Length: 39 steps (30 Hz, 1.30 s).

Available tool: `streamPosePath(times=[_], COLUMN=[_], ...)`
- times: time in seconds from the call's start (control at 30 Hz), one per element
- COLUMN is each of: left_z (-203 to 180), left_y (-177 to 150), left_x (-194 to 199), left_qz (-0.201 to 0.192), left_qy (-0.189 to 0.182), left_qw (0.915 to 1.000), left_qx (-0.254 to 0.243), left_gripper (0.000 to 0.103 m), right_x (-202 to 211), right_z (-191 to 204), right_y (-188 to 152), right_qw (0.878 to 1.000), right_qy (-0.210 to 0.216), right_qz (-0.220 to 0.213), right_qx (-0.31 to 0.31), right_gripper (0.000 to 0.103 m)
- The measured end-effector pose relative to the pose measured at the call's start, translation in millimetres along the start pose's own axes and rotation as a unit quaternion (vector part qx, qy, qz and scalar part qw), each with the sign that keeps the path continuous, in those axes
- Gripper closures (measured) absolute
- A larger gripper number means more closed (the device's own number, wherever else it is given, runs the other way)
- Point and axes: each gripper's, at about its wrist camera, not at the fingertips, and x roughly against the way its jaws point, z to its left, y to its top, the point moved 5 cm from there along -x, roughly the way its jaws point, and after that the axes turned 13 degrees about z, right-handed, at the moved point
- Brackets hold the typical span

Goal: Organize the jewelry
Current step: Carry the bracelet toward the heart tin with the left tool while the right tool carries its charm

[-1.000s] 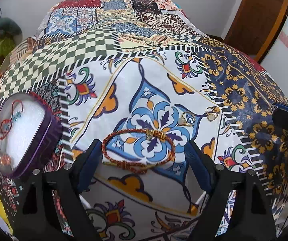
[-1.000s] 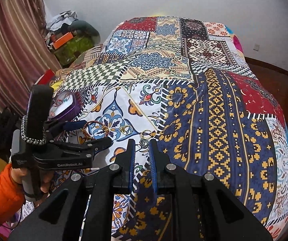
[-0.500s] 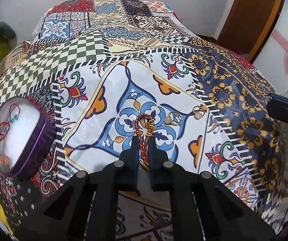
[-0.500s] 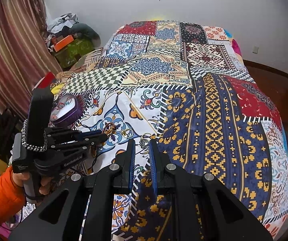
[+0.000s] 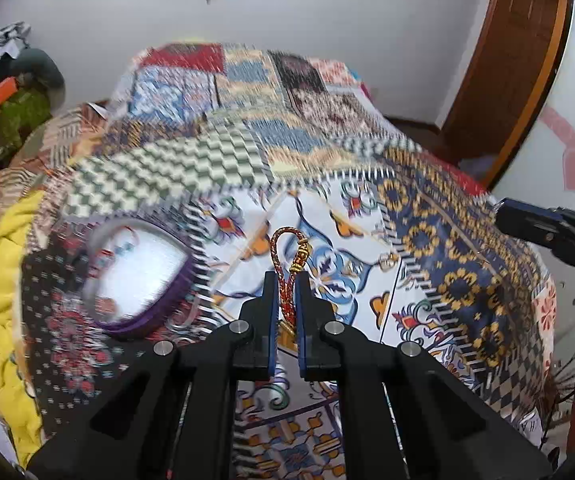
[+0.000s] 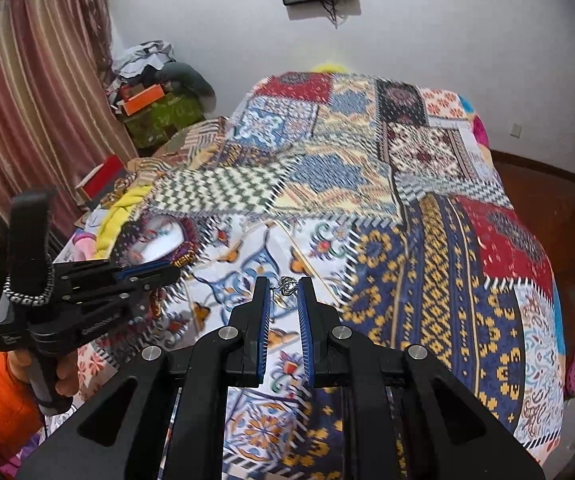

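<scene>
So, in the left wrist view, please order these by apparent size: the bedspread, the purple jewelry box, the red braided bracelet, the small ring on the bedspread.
1. bedspread
2. purple jewelry box
3. red braided bracelet, pinched in the left gripper and nearer the camera, so it looks bigger than it is
4. small ring

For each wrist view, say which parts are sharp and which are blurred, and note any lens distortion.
Left wrist view: the left gripper and its red braided bracelet are sharp, while the patchwork bedspread and purple jewelry box smear with motion blur. Right wrist view: the right gripper is crisp and the bedspread mildly streaked. Both views: fisheye bulge, dark corners.
</scene>
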Motion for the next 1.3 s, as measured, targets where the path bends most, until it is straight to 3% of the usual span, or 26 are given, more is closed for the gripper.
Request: streamPosePath(times=[0.53, 0.97, 1.3], left_z=[51.0, 88.7, 113.7], left_y=[0.8, 0.8, -0.2], left_x=[77.1, 84.6, 68.9], left_qz=[-0.091, -0.108, -0.101], left_qy=[0.033, 0.054, 0.054], left_qw=[0.9943, 0.9898, 0.9884], left_qx=[0.046, 0.075, 0.1], left_gripper=[0.097, 0.097, 0.097], right_x=[-0.7, -22.4, -51.4], right_z=[70.6, 118.3, 145.1], right_y=[40.3, 69.9, 86.6], right_qw=[0.997, 0.992, 0.989], right_qy=[0.034, 0.074, 0.097], right_qz=[-0.034, -0.043, -0.028], right_qx=[0.061, 0.096, 0.111], right_gripper=[0.091, 0.091, 0.091])
